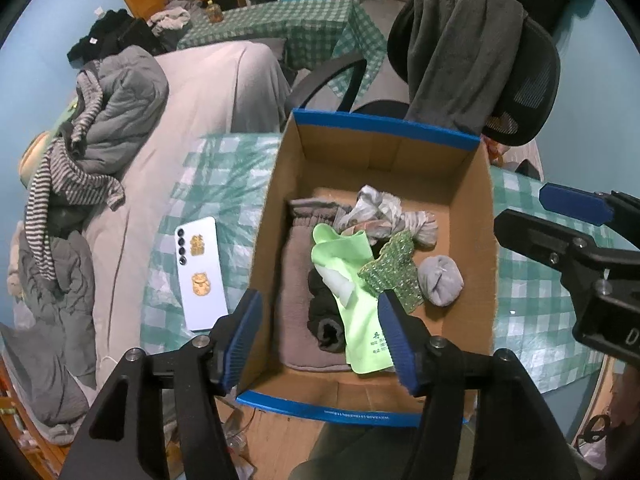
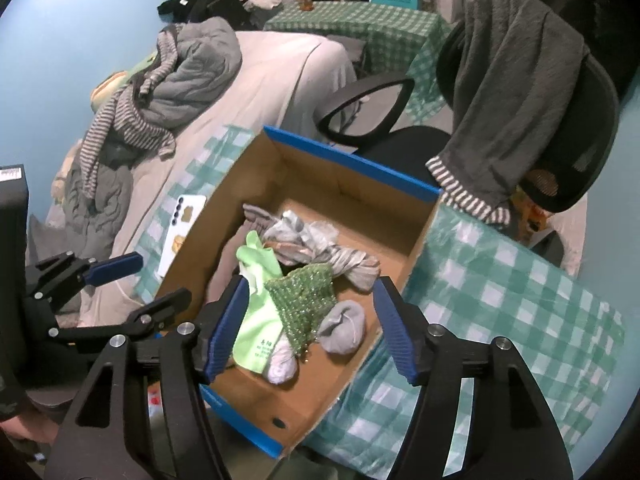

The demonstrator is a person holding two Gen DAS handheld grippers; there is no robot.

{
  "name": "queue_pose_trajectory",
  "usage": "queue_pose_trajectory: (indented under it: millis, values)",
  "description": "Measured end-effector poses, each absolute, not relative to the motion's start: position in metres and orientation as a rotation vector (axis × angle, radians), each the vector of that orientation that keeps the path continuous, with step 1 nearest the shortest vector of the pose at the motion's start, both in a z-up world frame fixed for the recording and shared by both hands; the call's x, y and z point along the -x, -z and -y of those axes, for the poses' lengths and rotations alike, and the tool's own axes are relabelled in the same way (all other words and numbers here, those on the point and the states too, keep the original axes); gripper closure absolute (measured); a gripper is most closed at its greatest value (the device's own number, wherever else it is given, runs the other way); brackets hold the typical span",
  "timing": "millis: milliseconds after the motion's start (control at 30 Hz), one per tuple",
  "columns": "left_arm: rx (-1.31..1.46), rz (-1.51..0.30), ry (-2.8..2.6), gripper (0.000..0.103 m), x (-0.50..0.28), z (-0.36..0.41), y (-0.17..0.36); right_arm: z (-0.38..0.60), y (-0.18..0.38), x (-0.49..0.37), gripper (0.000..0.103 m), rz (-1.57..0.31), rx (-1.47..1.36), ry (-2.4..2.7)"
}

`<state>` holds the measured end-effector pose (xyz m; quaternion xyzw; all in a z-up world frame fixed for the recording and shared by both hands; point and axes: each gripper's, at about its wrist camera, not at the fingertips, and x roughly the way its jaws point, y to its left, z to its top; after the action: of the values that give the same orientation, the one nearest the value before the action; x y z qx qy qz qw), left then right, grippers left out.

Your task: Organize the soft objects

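An open cardboard box with blue rims [image 1: 472, 216] [image 2: 412, 240] stands on a green checked table. Inside lie a grey fleece cloth [image 1: 296, 280], a light green cloth [image 1: 352, 280] [image 2: 258, 320], a green beaded piece [image 1: 394, 268] [image 2: 304, 292], a rolled grey sock [image 1: 440, 274] [image 2: 346, 326], a black sock [image 1: 324, 320] and a knotted striped cloth [image 1: 384, 212] [image 2: 320, 248]. My left gripper [image 1: 320, 340] is open and empty above the box's near edge. My right gripper [image 2: 308, 328] is open and empty above the box; it also shows in the left wrist view [image 1: 560, 220].
A white phone [image 1: 200, 276] [image 2: 180, 232] lies on the table left of the box. A bed with grey and striped clothes [image 1: 80, 160] is to the left. A black office chair with a grey garment [image 1: 460, 48] [image 2: 520, 92] stands behind the box.
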<state>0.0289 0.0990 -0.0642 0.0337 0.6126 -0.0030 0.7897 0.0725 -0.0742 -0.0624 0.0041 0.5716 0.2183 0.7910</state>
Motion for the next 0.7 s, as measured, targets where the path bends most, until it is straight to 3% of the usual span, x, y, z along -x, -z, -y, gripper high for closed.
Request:
queue_pose_trajectory:
  millis: [67, 200, 700]
  values:
    - [-0.057, -1.305, 0.013, 0.041, -0.028, -0.098, 0.054, 0.077, 0.053, -0.072, 0.032, -1.213, -0.014, -0.454]
    - [-0.031, -1.276, 0.007, 0.026, -0.026, -0.098, 0.034, 0.084, 0.037, -0.071, 0.029, -1.185, -0.029, -0.436]
    - [-0.018, -1.254, -0.021, 0.026, -0.024, -0.094, 0.000, 0.108, -0.004, -0.066, 0.028, -1.114, -0.036, -0.390]
